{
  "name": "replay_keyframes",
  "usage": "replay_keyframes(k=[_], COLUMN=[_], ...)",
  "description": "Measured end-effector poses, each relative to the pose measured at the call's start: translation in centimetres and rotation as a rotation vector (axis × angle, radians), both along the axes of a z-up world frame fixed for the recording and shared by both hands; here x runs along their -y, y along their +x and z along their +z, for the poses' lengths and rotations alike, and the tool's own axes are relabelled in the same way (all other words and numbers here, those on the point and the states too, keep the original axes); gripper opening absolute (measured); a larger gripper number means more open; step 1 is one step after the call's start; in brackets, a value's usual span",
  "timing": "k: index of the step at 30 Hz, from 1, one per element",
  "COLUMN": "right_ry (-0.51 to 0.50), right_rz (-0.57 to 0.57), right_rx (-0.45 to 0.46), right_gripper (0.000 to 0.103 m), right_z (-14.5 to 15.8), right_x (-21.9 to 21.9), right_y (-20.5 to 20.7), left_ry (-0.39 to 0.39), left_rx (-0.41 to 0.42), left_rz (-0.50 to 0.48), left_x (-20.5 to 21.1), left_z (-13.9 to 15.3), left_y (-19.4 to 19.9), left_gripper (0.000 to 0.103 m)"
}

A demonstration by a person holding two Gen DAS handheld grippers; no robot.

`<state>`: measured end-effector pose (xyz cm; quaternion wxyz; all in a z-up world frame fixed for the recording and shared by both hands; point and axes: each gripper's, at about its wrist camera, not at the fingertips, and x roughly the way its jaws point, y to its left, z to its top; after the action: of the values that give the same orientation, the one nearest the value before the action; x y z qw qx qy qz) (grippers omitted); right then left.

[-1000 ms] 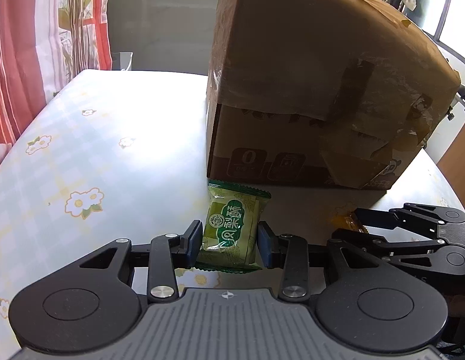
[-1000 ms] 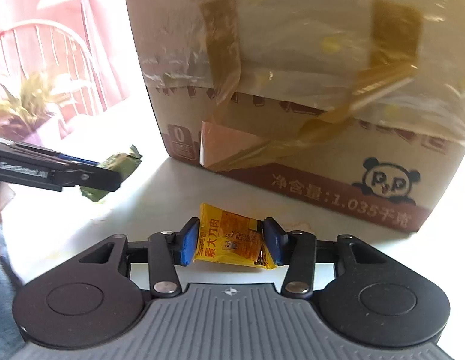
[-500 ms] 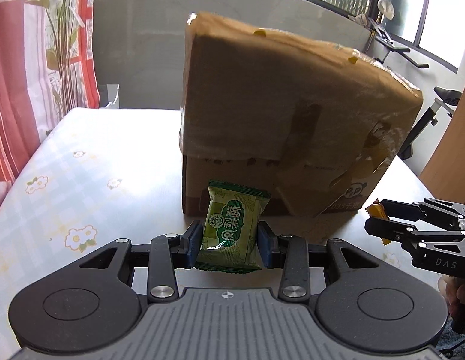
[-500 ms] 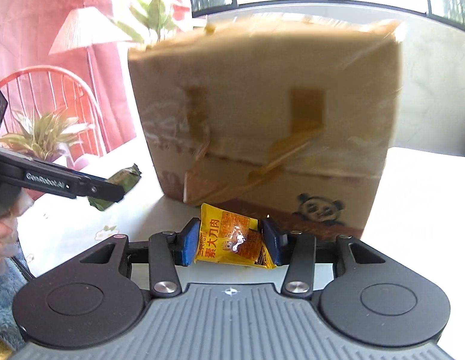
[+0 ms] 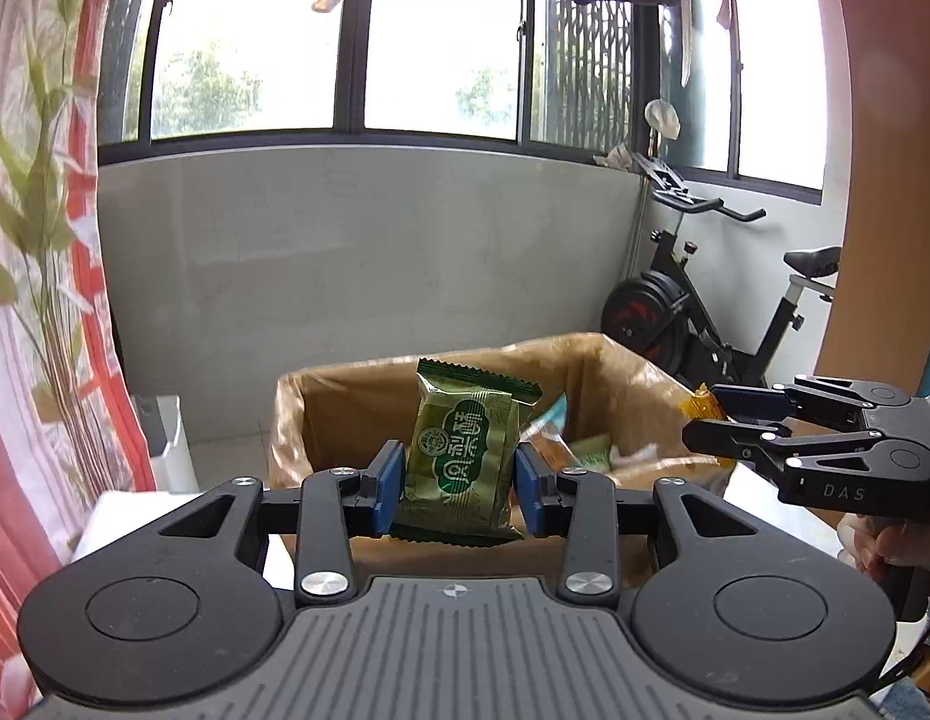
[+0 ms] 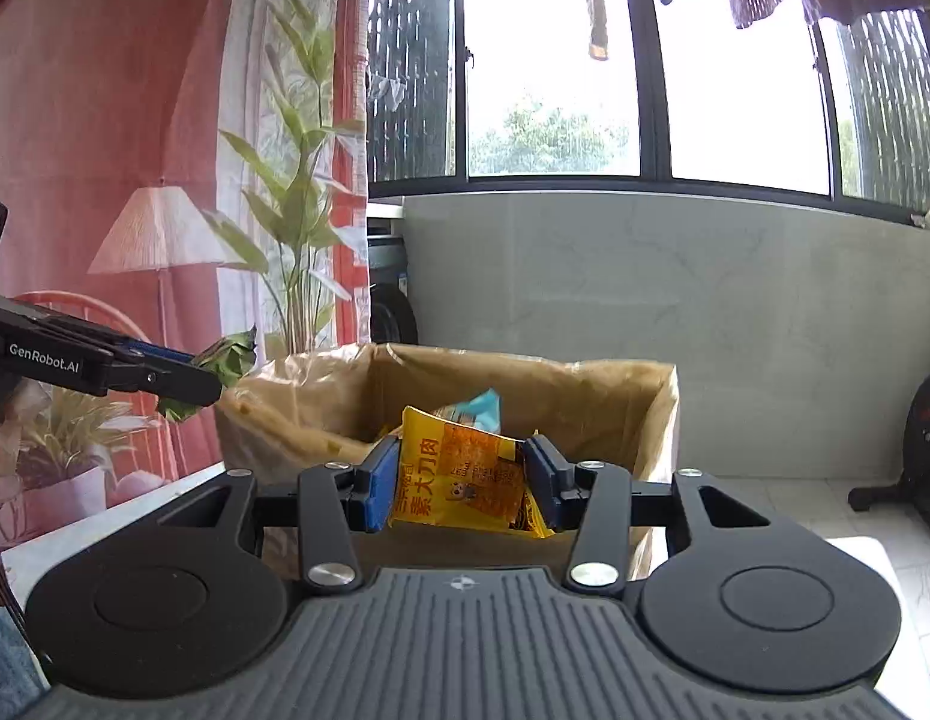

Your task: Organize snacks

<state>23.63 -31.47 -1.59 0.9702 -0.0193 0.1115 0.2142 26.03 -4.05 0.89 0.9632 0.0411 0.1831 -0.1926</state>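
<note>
Your left gripper (image 5: 459, 483) was clamped on a green snack packet (image 5: 462, 459), its blue pads pressing both side edges; the packet stood upright between the fingers and carried white Chinese characters on a dark green oval, too stylised for me to read with confidence. Your right gripper (image 6: 460, 483) was closed on a yellow snack packet (image 6: 465, 480), tilted between the pads, with red characters reading 素大刀肉 down its left side and a small cartoon face beneath smaller print I could not make out.

"DAS" showed on the right gripper's body in the left wrist view, and "GenRobot.AI" on the left gripper's finger in the right wrist view.

Just beyond both pairs of fingertips stood an open cardboard box (image 5: 591, 360), its rim below the packets. Inside it, past your left fingertips, lay several wrapped snacks (image 5: 585, 450), among them a pale blue wrapper and a light green one; their labels were too small to read. The box's near wall was hidden behind the gripper bodies. An exercise bike (image 5: 705, 312) stood beyond the box to the right.
</note>
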Motion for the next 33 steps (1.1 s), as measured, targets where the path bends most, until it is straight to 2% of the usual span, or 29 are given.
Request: replay_keyframes(k=[2, 6, 9, 13, 18, 20, 22, 23, 27, 33], right_ry=[-0.016, -0.024, -0.05, -0.047, -0.04, -0.017, -0.009, -0.012, -0.008, 0.026], right_rz=[-0.004, -0.042, -0.071, -0.066, -0.091, -0.088, -0.082, -0.084, -0.098, -0.125], right_rx=[-0.004, -0.064, -0.118, -0.197, -0.231, -0.236, -0.243, -0.243, -0.232, -0.21], right_gripper=[0.047, 0.047, 0.048, 0.048, 0.052, 0.055, 0.063, 0.064, 0.081, 0.093], right_z=[0.6, 0.6, 0.0, -1.1, -1.7, -1.5, -1.4, -1.2, -0.5, 1.3], right_x=[-0.3, -0.6, -0.8, -0.8, -0.3, 0.0, 0.1, 0.1, 0.3, 0.7], right_y=[2.1, 6.2, 8.4, 10.0, 10.0, 10.0, 9.9, 9.8, 9.2, 7.7], left_ry=[0.001, 0.057, 0.035, 0.07, 0.067, 0.066, 0.067, 0.07, 0.103, 0.115], left_rx=[-0.005, -0.027, -0.081, -0.124, -0.155, -0.148, -0.135, -0.125, -0.094, -0.041], left_rz=[0.017, 0.087, 0.113, 0.115, 0.103, 0.089, 0.083, 0.081, 0.088, 0.096], left_x=[0.6, 1.9, 2.4, 3.2, 2.6, 2.1, 1.8, 1.9, 2.5, 2.8], left_z=[0.4, -0.1, -0.9, -2.4, -3.2, -3.1, -2.7, -2.4, -1.3, 0.7], left_y=[1.8, 5.5, 7.4, 9.2, 10.0, 10.2, 9.7, 9.5, 8.8, 7.0], left_gripper=[0.042, 0.042, 0.042, 0.042, 0.042, 0.049, 0.063, 0.066, 0.086, 0.091])
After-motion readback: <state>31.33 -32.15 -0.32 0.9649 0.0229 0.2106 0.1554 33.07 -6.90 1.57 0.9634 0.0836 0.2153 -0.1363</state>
